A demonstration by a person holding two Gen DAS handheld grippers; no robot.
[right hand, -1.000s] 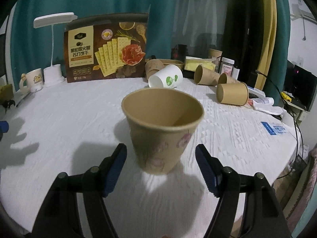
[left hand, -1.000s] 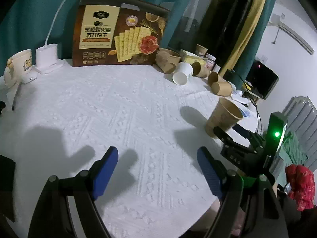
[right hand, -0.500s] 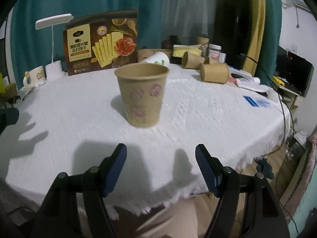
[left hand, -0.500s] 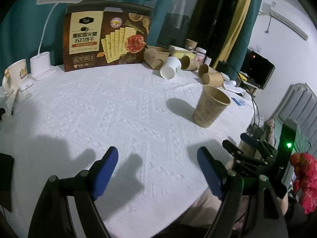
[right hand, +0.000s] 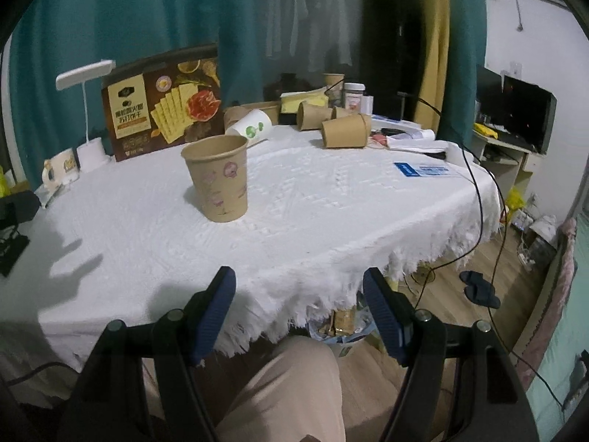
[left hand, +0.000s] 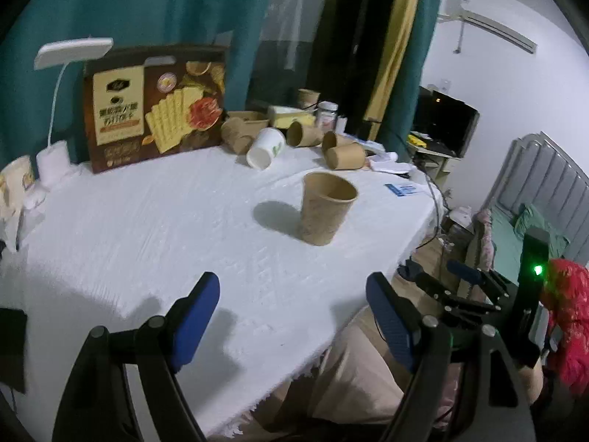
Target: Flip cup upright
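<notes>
The brown paper cup (right hand: 218, 180) is seen standing upright on the white-clothed worktop (right hand: 331, 213), mouth up, its printed side turned toward the right wrist view. From the left wrist view the same cup (left hand: 325, 213) is found right of centre, well in from the cloth's fringed edge, with its shadow thrown to the left.

The right tool (right hand: 300, 313) is held spread wide, nothing between its blue pads (right hand: 215, 315), and it is placed off the near edge of the worktop, well apart from the cup. A beige trouser leg (right hand: 279, 390) is seen below it. The left tool (left hand: 294, 322) is likewise spread, nothing gripped, and is hung over the near rim of the cloth, with the cup well ahead and slightly to the right. In the left wrist view the right tool (left hand: 460, 287) is caught at the right margin beside a green indicator light (left hand: 538, 269).

At the far side a cracker box (right hand: 165, 107) is stood up against the teal curtain (right hand: 147, 18), with a white desk lamp (right hand: 86, 110) and a mug (right hand: 60, 169) to its left. A white cup (right hand: 252, 127) and several brown cups (right hand: 346, 130) are lying on their sides behind the upright one. A blue card (right hand: 419, 170) is lying flat near the right edge.
</notes>
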